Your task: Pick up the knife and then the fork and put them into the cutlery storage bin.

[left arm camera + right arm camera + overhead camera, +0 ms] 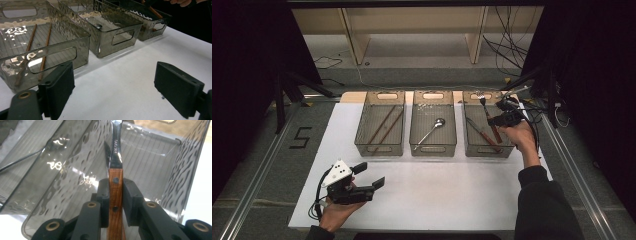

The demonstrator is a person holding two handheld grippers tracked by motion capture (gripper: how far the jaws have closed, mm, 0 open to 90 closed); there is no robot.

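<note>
High view: the right gripper [503,114] holds a wooden-handled fork [490,119] over the right-hand bin [469,131], metal end toward the far rim, long axis running near to far. The left gripper [368,176] rests above the white bench [432,190], jaws apart.

Left gripper view: both jaws stand wide with bare bench between them; the left bin [82,47] holds chopsticks [46,47].

Right gripper view: the jaws clamp the fork's [116,182] wooden handle; its metal neck points straight away, up the frame, above the bin.
</note>
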